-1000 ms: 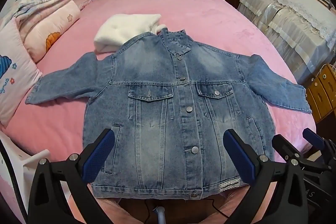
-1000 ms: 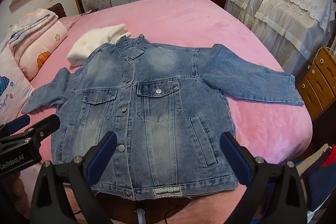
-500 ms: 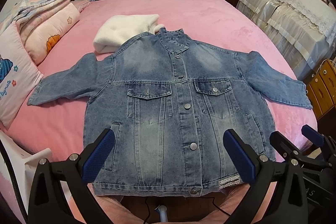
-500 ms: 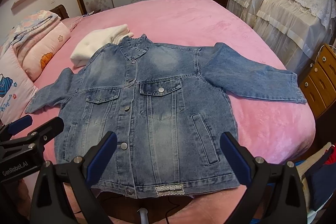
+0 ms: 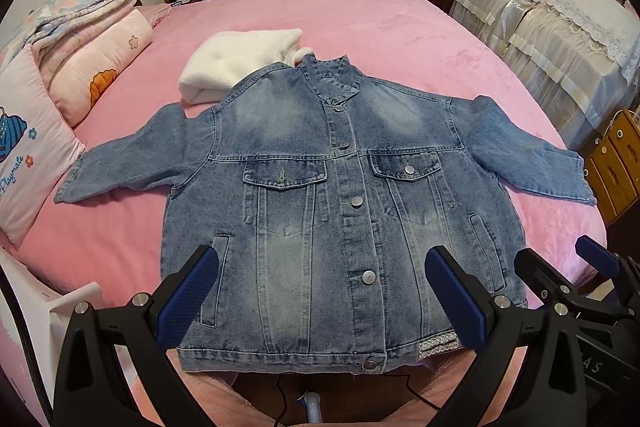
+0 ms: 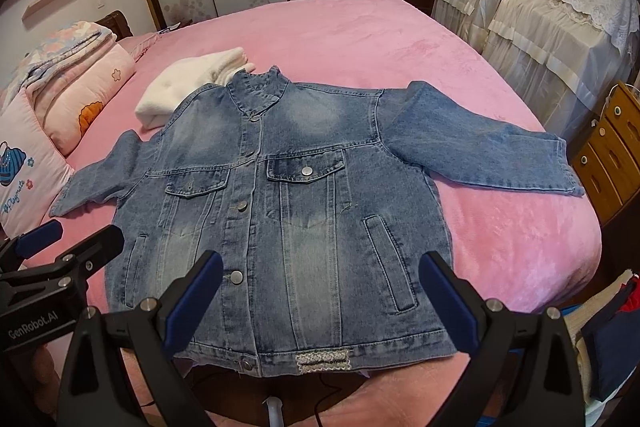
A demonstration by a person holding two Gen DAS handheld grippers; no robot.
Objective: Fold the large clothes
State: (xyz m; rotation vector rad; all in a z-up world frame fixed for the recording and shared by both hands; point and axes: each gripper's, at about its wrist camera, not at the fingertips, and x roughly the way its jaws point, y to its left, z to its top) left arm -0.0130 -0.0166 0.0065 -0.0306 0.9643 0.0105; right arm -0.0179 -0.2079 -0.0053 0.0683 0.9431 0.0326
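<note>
A blue denim jacket [image 5: 340, 211] lies flat, front up and buttoned, on the pink bed [image 5: 380, 27], with both sleeves spread sideways. It also shows in the right wrist view [image 6: 304, 223]. My left gripper [image 5: 320, 291] is open and empty, held above the jacket's hem. My right gripper [image 6: 320, 291] is open and empty, above the hem a little to the right. The right gripper also shows at the right edge of the left wrist view [image 5: 560, 267]. The left gripper shows at the left edge of the right wrist view [image 6: 68, 239].
A folded white fleece garment [image 5: 236, 63] lies under the jacket's left shoulder. Pillows and folded quilts [image 5: 80, 39] sit at the bed's left. A cloth-covered cabinet [image 5: 560, 27] and wooden drawers [image 5: 616, 163] stand to the right. A cable hangs below the bed's front edge [image 5: 288, 387].
Both grippers have drawn back and risen slightly, so the jacket sits a little lower and fuller in view. The jacket has not moved. Both grippers stay open.
</note>
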